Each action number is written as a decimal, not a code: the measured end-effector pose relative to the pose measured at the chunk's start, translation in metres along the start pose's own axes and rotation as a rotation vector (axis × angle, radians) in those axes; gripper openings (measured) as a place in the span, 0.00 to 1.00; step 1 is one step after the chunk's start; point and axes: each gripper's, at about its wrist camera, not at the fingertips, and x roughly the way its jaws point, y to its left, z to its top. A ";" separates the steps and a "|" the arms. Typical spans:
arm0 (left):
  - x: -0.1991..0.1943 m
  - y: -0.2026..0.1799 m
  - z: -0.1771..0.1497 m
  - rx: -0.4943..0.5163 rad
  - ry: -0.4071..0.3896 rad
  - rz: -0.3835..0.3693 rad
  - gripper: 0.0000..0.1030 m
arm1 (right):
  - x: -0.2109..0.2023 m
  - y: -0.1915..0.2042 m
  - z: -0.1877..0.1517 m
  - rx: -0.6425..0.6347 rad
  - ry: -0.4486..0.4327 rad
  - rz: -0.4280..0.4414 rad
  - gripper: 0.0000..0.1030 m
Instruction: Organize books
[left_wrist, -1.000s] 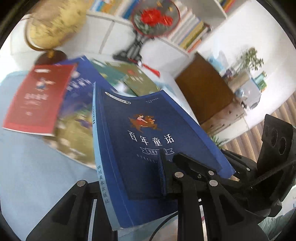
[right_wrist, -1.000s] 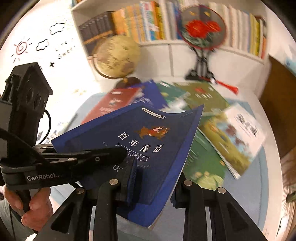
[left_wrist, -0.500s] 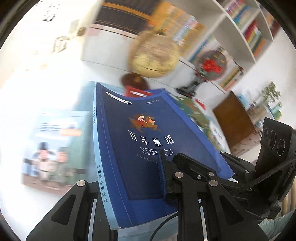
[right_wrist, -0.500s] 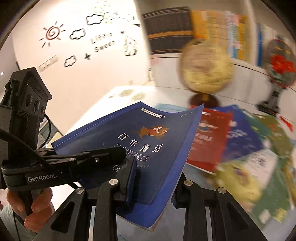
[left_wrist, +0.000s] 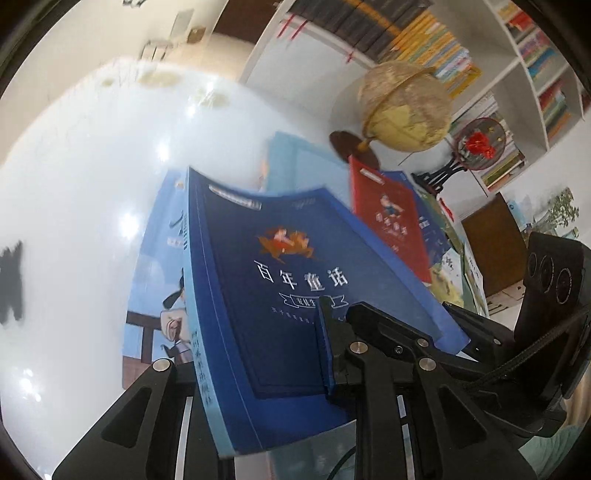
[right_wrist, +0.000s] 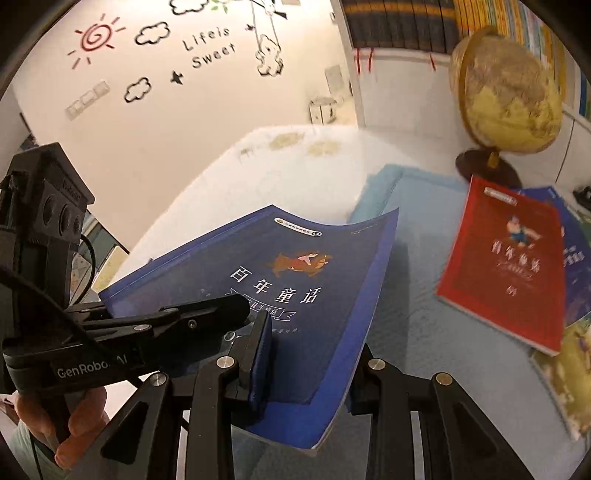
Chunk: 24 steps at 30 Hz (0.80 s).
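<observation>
Dark blue book (left_wrist: 295, 295) held clear of counter (left_wrist: 74, 184), carried between two grippers. Left gripper (left_wrist: 258, 373) jaws clamped on spine-side lower edge; right gripper (right_wrist: 306, 362) jaws clamped on opposite lower edge. Light blue book (left_wrist: 162, 280) seen lying directly beneath. Transfer step judged in hand. Next: book to be lowered squarely onto light blue book, edges aligned, then jaws released. Red book (right_wrist: 506, 258) left on blue mat (right_wrist: 406, 229) near globe (right_wrist: 506, 96).

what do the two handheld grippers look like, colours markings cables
Both grippers are matte black. The left gripper and right gripper have angular fingers with silver rivets and dark blue ribbed pads. In the right wrist view, white GenRobot lettering marks the left one's body, which carries a three-lens sensor block and a black cable.
</observation>
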 end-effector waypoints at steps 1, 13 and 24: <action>0.003 0.005 -0.001 -0.011 0.007 -0.008 0.21 | 0.005 0.000 0.000 0.010 0.007 -0.001 0.29; 0.007 0.055 -0.012 -0.116 0.077 0.131 0.38 | 0.039 -0.002 -0.005 0.091 0.090 0.005 0.30; -0.003 0.066 -0.016 -0.132 0.057 0.265 0.38 | 0.056 0.001 -0.017 0.048 0.187 0.040 0.31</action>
